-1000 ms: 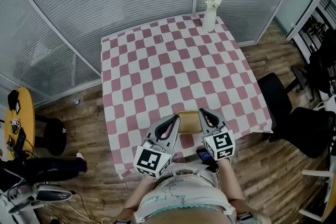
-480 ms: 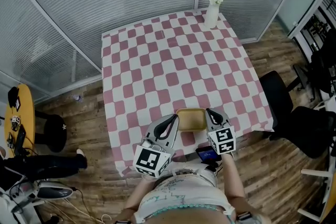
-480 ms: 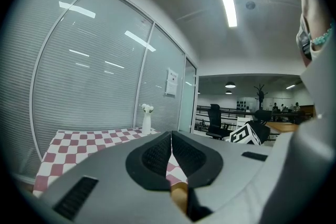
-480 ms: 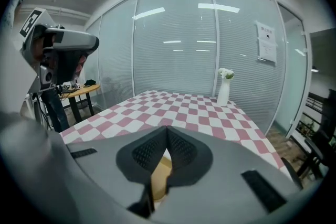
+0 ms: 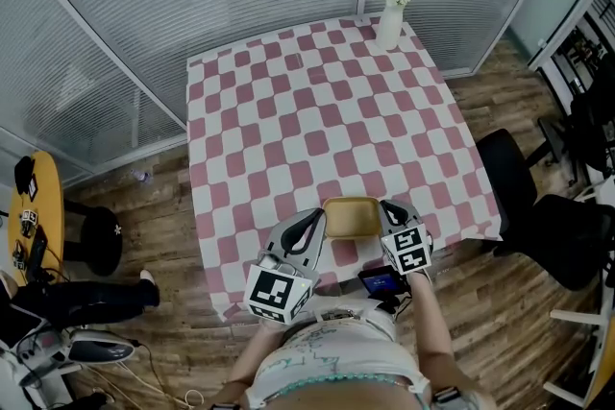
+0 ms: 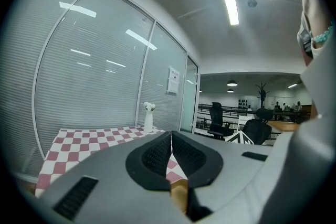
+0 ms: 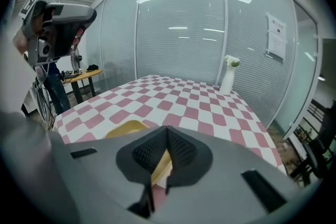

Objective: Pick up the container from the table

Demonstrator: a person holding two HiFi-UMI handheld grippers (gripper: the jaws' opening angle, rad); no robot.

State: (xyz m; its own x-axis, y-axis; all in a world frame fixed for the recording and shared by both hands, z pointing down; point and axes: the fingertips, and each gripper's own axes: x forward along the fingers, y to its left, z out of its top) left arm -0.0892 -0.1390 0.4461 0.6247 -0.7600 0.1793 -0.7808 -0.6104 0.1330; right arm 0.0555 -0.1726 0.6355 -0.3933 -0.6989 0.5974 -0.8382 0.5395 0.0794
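Observation:
A shallow tan container (image 5: 351,217) sits on the pink-and-white checked tablecloth (image 5: 317,110), close to the table's near edge. My left gripper (image 5: 319,217) is at its left side and my right gripper (image 5: 385,205) at its right side, so the container lies between them. In the left gripper view the left gripper (image 6: 171,135) has its jaws together, and a sliver of the container (image 6: 179,194) shows through the gap beneath. The right gripper (image 7: 167,130) also has its tips touching. The container (image 7: 126,128) lies just ahead and left, its rim visible through the gap.
A white vase with white flowers (image 5: 389,14) stands at the table's far right corner. A black office chair (image 5: 509,178) is right of the table. A small blue-screened device (image 5: 381,281) hangs at the person's waist. Glass walls with blinds stand behind the table.
The right gripper has shifted a little to the right and forward along the container's right side, so more of the container shows between the grippers. The left gripper has barely moved.

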